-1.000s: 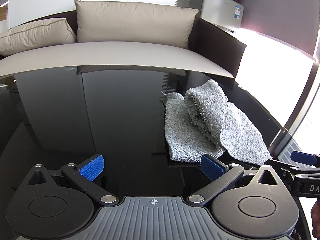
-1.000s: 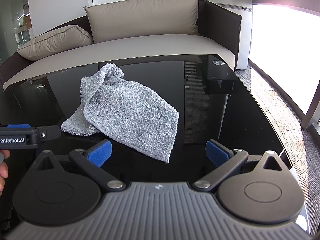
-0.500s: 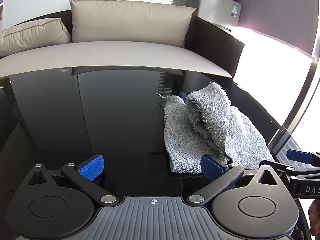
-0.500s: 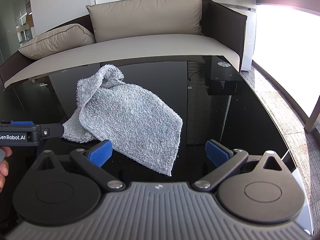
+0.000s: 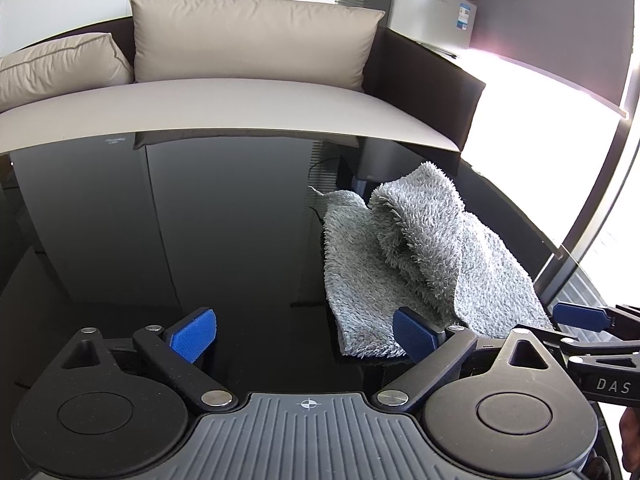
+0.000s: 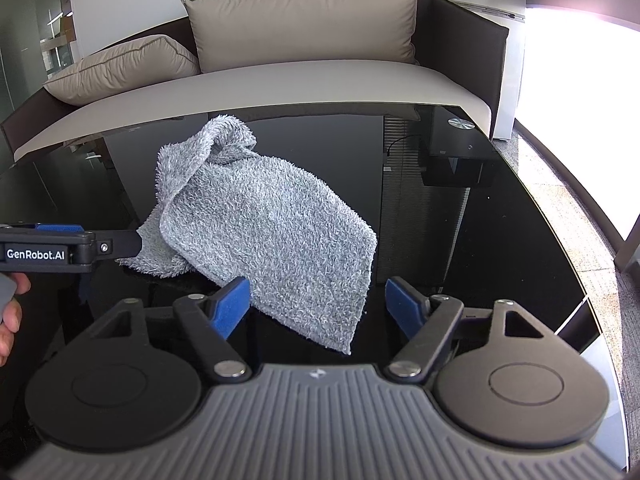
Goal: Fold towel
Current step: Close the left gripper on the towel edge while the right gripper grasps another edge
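A grey fluffy towel (image 5: pixel 424 264) lies crumpled on the black glass table (image 5: pixel 180 220), with one end bunched up into a hump. My left gripper (image 5: pixel 302 336) is low at the towel's near left corner. Its jaws are closing slightly, the corner lies just inside the right pad (image 5: pixel 412 336), and the pads do not press on it. In the right wrist view the towel (image 6: pixel 272 232) has its near right corner between the pads of my right gripper (image 6: pixel 318 306). Those jaws are closing and a gap remains at the right pad (image 6: pixel 404 306).
A sofa (image 6: pixel 304 80) with beige cushions runs along the table's far edge. The table's curved right edge (image 6: pixel 592 304) is close, with bright windows beyond. A black box (image 6: pixel 456 164) shows through the glass. A hand (image 6: pixel 8 312) holds the left gripper.
The right gripper's pads have come markedly closer together around the towel's corner. The left gripper has edged toward the towel, and its pads have narrowed a little.
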